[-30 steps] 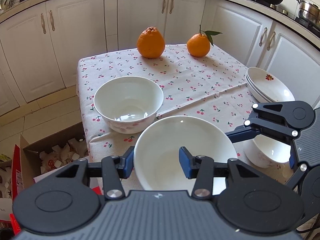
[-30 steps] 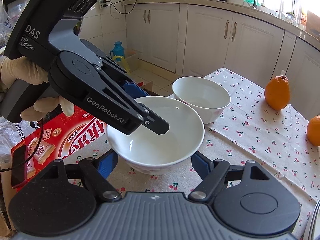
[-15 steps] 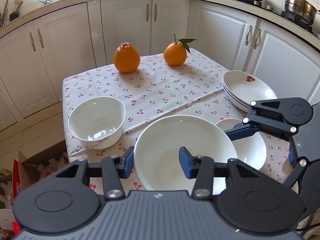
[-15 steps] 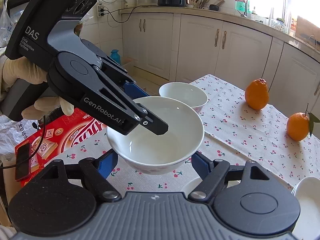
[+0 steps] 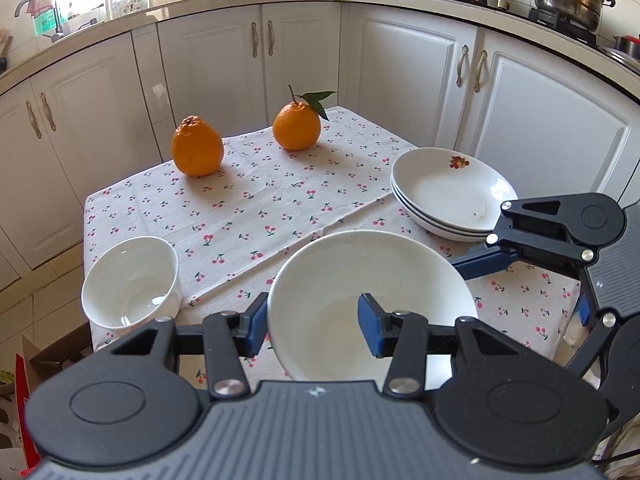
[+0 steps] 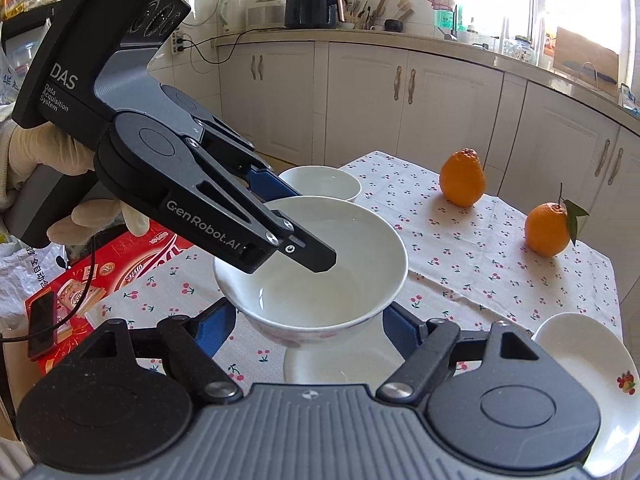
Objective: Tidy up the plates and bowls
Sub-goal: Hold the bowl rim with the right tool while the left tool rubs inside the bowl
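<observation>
my left gripper [image 5: 312, 322] was clamped on the near rim of the large white bowl [image 5: 372, 304], one blue pad outside the wall and the other inside the basin. the bowl was lifted off the cherry-print tablecloth [image 5: 280, 196], and in the right wrist view another small white bowl [image 6: 340, 364] sat right beneath it on the cloth. my right gripper [image 6: 308, 326] was spread wide, its blue pads [image 6: 214, 326] standing on either side of the held bowl's lower wall; i could not tell whether they touched it. in the left wrist view that right gripper reached in from the right edge, one blue finger pointing at the bowl's rim.

a bit further out, a deeper white bowl [image 5: 130, 284] stood alone near the left edge of the table. on the right side sat a stack of shallow white plates [image 5: 452, 194], the top one carrying a small fruit print. my gloved left hand [image 6: 48, 176] gripped the handle of the left tool, above a red carton [image 6: 120, 276] on the floor side.

at the far end of the table stood two oranges, a knobbly one [image 5: 197, 146] and a leafy one [image 5: 297, 126], well apart from the crockery. beyond them ran white kitchen cabinets [image 5: 400, 76].
</observation>
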Demonstrator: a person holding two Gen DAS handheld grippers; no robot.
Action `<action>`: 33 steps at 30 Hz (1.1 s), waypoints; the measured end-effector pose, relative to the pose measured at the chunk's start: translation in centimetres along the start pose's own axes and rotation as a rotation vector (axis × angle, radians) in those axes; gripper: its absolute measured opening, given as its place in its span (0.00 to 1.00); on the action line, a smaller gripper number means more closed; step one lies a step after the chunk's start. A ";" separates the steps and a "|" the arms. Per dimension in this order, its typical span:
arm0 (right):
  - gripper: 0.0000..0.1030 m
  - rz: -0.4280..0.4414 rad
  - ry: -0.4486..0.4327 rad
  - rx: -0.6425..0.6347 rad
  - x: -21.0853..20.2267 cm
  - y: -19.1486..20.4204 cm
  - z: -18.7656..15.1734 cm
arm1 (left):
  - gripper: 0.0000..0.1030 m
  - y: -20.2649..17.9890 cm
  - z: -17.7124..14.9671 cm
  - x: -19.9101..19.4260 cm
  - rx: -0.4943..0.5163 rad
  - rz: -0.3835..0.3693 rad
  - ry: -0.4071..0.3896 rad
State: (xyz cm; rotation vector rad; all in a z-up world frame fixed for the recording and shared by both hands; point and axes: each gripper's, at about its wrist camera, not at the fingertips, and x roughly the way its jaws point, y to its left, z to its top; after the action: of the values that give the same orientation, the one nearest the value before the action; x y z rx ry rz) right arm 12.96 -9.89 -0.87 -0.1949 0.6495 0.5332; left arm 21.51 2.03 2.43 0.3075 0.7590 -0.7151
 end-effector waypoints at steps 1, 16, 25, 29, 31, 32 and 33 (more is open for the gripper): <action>0.82 -0.005 -0.002 0.004 -0.3 -0.2 -0.2 | 0.45 -0.3 0.2 0.2 0.004 -0.005 0.000; 0.82 -0.042 0.027 0.064 -1.8 -2.5 -2.6 | 0.45 -2.9 0.8 3.3 0.034 -0.058 0.029; 0.82 -0.031 0.058 0.077 -1.0 -2.9 -3.3 | 0.45 -3.1 0.3 4.1 0.030 -0.063 0.045; 0.82 -0.035 0.072 0.078 -0.8 -3.0 -3.4 | 0.45 -3.3 0.3 4.3 0.033 -0.069 0.044; 0.82 -0.035 0.076 0.082 -0.8 -3.1 -3.5 | 0.45 -3.3 0.3 4.5 0.033 -0.073 0.047; 0.82 -0.034 0.078 0.083 -0.7 -3.1 -3.6 | 0.45 -3.3 0.3 4.6 0.033 -0.074 0.048; 0.82 -0.034 0.080 0.084 -0.7 -3.1 -3.6 | 0.45 -3.3 0.2 4.6 0.033 -0.074 0.050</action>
State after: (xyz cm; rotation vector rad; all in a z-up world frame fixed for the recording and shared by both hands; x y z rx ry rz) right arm 12.29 -14.04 -3.22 -0.1486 0.7437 0.4667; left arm 21.72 -2.66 -0.75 0.3297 0.8093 -0.7930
